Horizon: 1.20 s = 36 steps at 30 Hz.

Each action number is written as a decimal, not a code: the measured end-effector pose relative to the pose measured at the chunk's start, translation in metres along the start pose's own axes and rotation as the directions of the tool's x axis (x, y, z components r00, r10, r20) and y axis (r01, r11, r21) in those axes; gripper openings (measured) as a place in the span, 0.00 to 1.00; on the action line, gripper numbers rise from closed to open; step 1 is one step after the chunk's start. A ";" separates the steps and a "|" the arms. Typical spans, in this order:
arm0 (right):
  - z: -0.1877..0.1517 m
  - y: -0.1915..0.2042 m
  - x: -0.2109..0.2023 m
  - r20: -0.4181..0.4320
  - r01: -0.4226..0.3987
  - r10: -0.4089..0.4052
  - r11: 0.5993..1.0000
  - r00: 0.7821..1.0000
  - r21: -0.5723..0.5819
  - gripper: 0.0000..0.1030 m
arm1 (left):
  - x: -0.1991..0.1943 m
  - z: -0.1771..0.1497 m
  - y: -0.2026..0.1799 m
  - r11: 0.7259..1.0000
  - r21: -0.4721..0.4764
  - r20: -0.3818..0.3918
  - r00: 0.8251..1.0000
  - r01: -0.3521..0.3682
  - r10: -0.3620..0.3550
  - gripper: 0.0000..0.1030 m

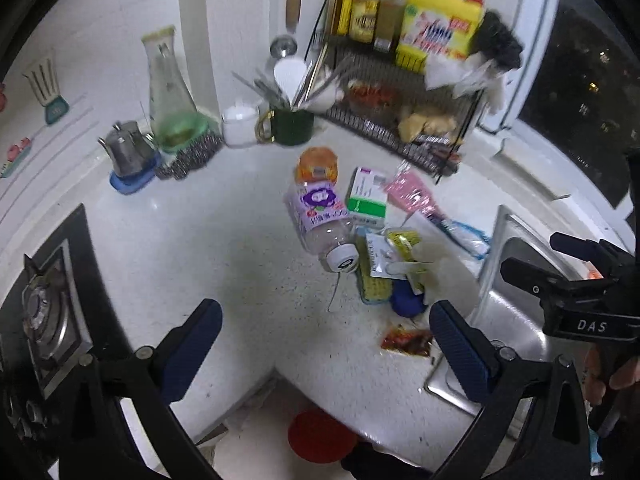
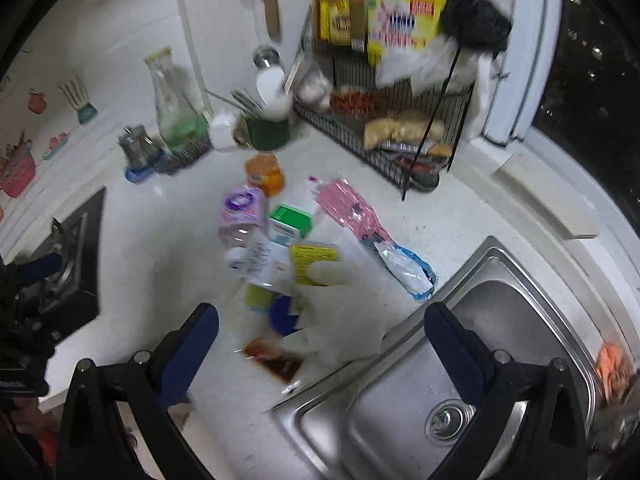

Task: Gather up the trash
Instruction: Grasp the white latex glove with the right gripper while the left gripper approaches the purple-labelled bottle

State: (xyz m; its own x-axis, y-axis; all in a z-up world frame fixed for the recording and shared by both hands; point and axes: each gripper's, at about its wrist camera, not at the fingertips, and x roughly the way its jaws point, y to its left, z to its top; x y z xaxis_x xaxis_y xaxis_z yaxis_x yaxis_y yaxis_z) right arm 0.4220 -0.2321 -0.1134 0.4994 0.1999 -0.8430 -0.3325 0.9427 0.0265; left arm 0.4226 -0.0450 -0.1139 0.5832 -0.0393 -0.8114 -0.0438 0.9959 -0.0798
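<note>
From the left wrist view, the left gripper (image 1: 326, 344) hangs released over the white countertop (image 1: 200, 240), jaws spread wide with nothing between them. The trash lies heaped between the wire rack (image 1: 400, 120) and the sink (image 1: 516, 312): a clear plastic bottle (image 1: 320, 220) on its side, a green-and-white carton (image 1: 366, 198), a pink wrapper (image 1: 412, 192) and a red sauce sachet (image 1: 406, 342) nearest the counter edge. The bottle looks empty, so light and liable to roll; best taken across its ribbed middle.

From the right wrist view, the right gripper (image 2: 322, 348) is equally spread and empty above the sink rim. A pale, blurred glove (image 2: 340, 312), possibly rubber, drapes over the pile beside a yellow packet (image 2: 312, 260). The wrappers are limp and slippery; pinch a crumpled edge.
</note>
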 end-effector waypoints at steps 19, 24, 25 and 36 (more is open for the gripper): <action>-0.007 -0.042 0.132 -0.333 -0.161 0.155 0.987 0.930 0.009 0.42 | 0.103 -0.001 -0.002 1.000 -0.012 -0.196 0.981 -0.015 0.013 1.00; -0.006 -0.040 0.102 -0.291 -0.154 0.146 0.988 0.946 -0.004 0.07 | 0.089 0.001 -0.001 1.000 -0.011 -0.176 0.984 -0.010 0.007 1.00; -0.005 -0.039 0.094 -0.279 -0.150 0.141 0.989 0.950 -0.008 0.05 | 0.087 0.001 -0.001 1.000 -0.015 -0.175 0.985 -0.008 0.005 1.00; 0.023 -0.037 0.056 -0.150 -0.164 0.159 0.986 0.976 -0.018 0.03 | 0.112 0.057 -0.002 0.997 -0.057 -0.144 0.989 -0.043 0.034 1.00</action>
State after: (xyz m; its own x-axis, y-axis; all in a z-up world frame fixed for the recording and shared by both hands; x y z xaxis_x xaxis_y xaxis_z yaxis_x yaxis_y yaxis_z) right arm 0.4810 -0.2491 -0.1492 0.3145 0.3051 -0.8989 -0.4243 0.8923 0.1544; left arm 0.5343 -0.0465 -0.1712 0.4581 -0.0168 -0.8887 -0.1150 0.9903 -0.0780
